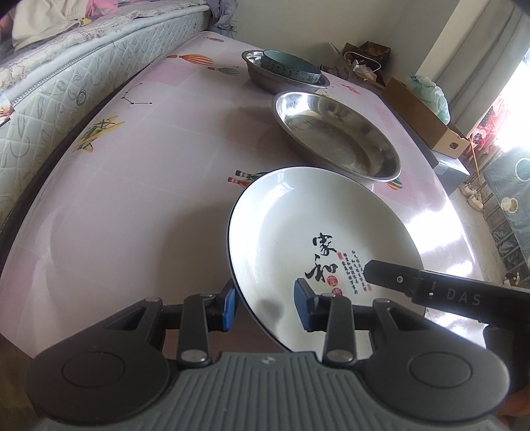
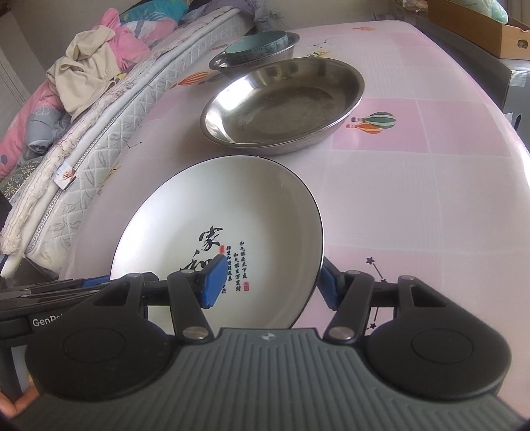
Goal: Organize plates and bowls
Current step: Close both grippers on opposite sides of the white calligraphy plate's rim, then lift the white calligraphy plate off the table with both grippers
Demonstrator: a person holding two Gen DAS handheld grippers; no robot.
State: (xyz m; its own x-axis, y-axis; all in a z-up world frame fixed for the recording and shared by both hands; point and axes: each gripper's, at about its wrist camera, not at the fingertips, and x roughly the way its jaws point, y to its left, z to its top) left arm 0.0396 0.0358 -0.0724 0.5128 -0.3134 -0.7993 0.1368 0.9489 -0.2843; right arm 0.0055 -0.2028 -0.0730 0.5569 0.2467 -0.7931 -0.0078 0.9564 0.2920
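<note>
A white plate with black calligraphy (image 1: 298, 232) (image 2: 232, 212) lies on the pink table. My left gripper (image 1: 266, 306) is open with one blue pad on each side of the plate's near left rim. My right gripper (image 2: 273, 281) is open and straddles the plate's right rim the same way. Beyond it stands an empty steel dish (image 1: 334, 132) (image 2: 281, 102). Farther back, a teal ceramic bowl (image 1: 291, 66) (image 2: 256, 44) sits inside another steel dish (image 1: 261, 78) (image 2: 225, 66).
A quilted mattress (image 1: 66, 73) (image 2: 99, 116) runs along the table's left edge, with clothes (image 2: 86, 73) piled on it. A cardboard box (image 1: 427, 122) (image 2: 477, 30) stands beyond the table's right side.
</note>
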